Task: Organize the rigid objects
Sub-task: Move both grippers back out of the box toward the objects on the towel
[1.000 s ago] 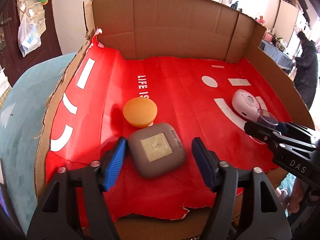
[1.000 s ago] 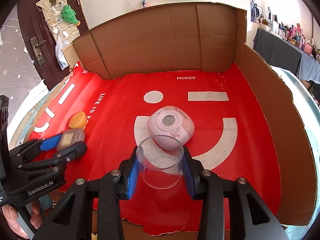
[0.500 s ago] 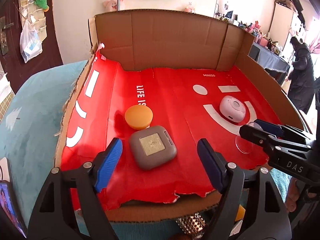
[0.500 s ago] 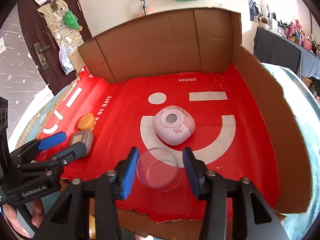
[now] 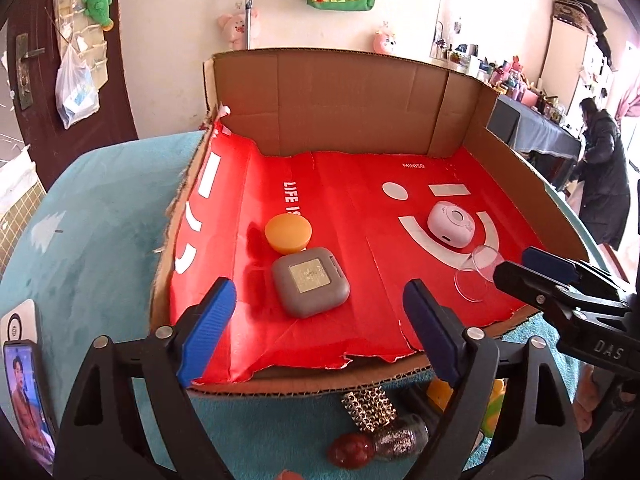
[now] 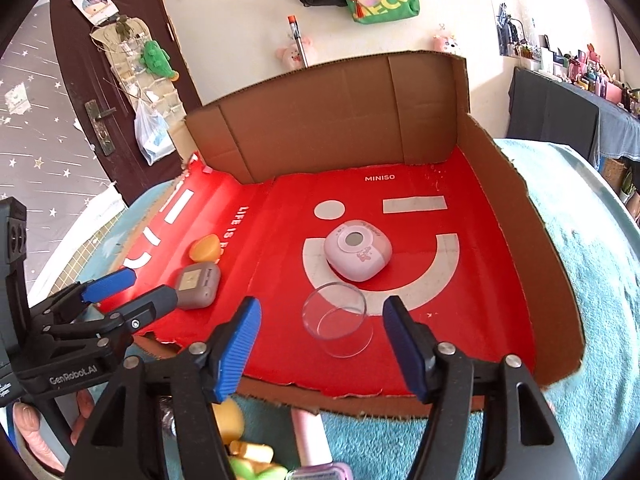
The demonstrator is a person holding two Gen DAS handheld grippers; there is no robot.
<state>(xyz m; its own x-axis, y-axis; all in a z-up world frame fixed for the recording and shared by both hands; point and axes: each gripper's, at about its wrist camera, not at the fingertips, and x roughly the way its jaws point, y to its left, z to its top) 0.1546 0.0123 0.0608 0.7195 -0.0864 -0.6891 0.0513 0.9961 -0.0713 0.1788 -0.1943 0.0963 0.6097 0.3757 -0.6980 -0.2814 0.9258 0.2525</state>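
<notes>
In the right wrist view the clear glass cup (image 6: pixel 338 318) stands upright at lower centre on the red tray floor (image 6: pixel 480 300), mouth up, just beyond the right gripper (image 6: pixel 324 344), whose jaws are opening, empty. In the left wrist view the left gripper (image 5: pixel 320 322) is opening too, empty; the grey square case (image 5: pixel 310 281) lies flat just ahead.

Beyond the fingers, the red liner (image 6: pixel 472 264) of the cardboard box reads "MINISO" at its far edge and "LIFE IS" toward the left. The left gripper (image 6: pixel 132 290) is marked "GenRobot.AI"; the right gripper (image 5: pixel 536 270) "DAS".
</notes>
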